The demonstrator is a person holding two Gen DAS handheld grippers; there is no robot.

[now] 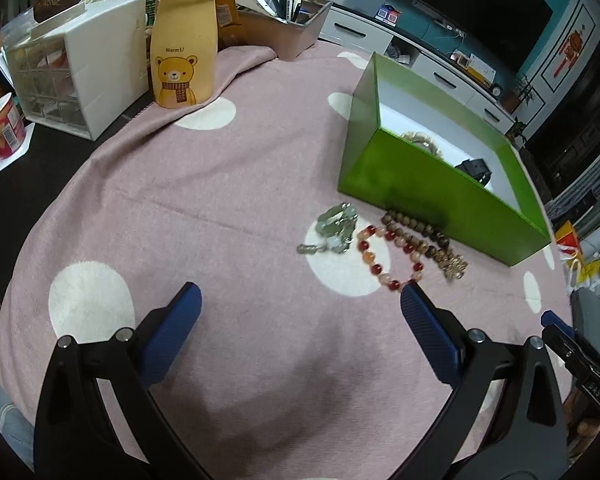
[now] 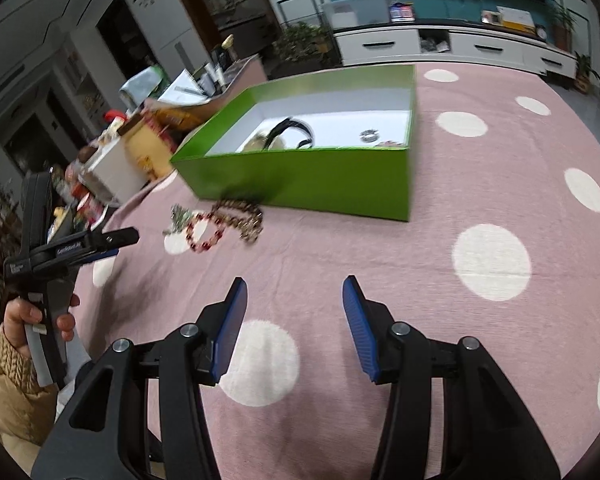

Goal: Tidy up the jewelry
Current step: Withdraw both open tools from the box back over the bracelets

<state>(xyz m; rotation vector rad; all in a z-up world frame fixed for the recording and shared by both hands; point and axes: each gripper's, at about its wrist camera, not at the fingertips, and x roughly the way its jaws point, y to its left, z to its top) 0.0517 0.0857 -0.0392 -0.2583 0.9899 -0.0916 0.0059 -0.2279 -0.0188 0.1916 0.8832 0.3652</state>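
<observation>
Living room backdrop: white low cabinet along a teal wall. The bench wears a pink cloth with large white dots.

Open green cardboard box with white inside sits on the cloth. In it: a black curved band, a small round silvery piece, a pale beaded item at the near wall.

Outside, just before the box's front wall, three pieces lie close together: a red-and-orange bead bracelet, a brown wooden-bead string touching the box's foot, and a clear greenish crystal cluster.

Left gripper: jaws wide apart, nothing between them; the red bracelet lies just ahead of one fingertip. Right gripper: jaws parted, empty, well short of the jewelry, which lies ahead of it towards the other gripper.
</observation>
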